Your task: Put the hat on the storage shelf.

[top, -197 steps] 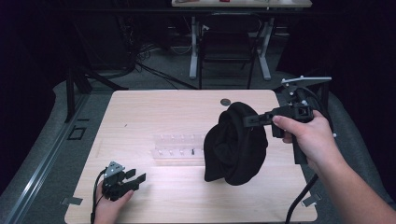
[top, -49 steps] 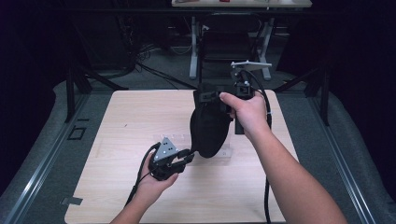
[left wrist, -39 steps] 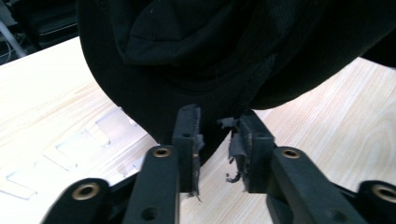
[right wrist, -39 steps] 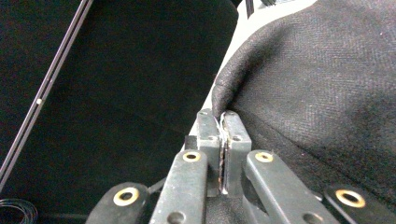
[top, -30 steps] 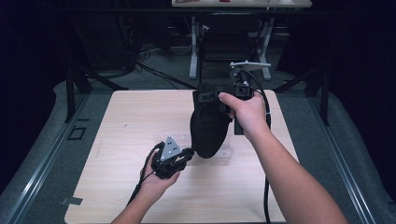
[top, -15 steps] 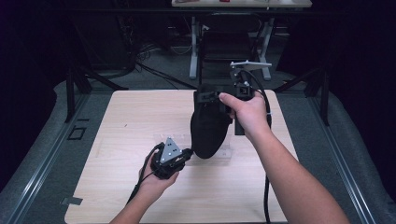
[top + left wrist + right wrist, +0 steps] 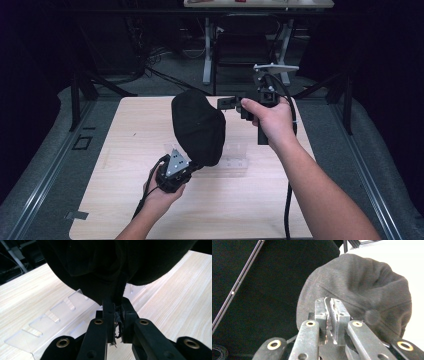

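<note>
Cap [image 7: 199, 127] hangs over the table's middle, pinched at its far rim by the right gripper [image 7: 227, 102] and at its near edge by the left gripper [image 7: 117, 315]. Pulling apart could slip either thin grip, dropping it onto the clear rack [image 7: 235, 159].

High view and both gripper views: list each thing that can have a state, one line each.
Black cap: held up above the table, hanging between both grippers.
Left gripper: shut on the cap's lower edge.
Right gripper: shut on the cap's upper edge.
Clear plastic tray: flat on the table, beneath the cap.
</note>
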`<state>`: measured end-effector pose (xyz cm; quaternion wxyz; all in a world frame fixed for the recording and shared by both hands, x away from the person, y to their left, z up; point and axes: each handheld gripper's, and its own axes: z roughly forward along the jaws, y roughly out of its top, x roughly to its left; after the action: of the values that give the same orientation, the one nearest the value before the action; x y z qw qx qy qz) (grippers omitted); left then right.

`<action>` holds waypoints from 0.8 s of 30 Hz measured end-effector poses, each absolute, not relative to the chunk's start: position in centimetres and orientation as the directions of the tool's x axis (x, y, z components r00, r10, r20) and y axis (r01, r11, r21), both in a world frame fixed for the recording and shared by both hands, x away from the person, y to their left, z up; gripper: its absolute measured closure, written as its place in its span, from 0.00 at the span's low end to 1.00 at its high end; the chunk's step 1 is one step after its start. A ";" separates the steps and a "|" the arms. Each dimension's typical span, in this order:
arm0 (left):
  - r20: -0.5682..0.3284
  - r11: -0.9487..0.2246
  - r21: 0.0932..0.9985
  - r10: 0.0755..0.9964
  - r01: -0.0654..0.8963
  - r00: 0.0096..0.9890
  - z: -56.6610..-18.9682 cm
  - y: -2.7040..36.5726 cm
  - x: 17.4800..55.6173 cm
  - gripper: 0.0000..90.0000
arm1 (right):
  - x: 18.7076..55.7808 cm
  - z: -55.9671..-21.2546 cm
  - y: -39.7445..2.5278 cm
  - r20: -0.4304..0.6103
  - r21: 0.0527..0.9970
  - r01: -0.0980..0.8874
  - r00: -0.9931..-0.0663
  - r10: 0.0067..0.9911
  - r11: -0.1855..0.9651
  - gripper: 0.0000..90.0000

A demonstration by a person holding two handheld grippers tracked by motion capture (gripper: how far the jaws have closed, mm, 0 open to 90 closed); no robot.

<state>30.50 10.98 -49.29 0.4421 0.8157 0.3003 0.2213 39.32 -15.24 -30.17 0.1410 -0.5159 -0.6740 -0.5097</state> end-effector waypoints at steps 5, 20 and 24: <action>0.092 -0.428 0.851 0.693 0.305 0.715 -49.9 11.3 30.6 0.95 | 39.3 -30.4 -15.5 0.718 0.538 0.841 -0.423 0.553 -0.055 0.94; 0.026 -0.382 0.851 0.717 0.361 0.697 -51.7 12.4 30.8 0.94 | 39.0 -30.4 -17.0 0.709 0.547 0.834 -0.415 0.570 -0.072 0.93; 0.009 -0.367 0.853 0.721 0.372 0.693 -52.0 12.6 30.7 0.94 | 38.8 -30.4 -17.2 0.704 0.548 0.834 -0.416 0.576 -0.068 0.92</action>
<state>30.73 12.65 -51.96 0.4481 0.8034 0.3402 0.1950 38.81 -17.25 -30.37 0.1266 -0.5255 -0.6707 -0.5079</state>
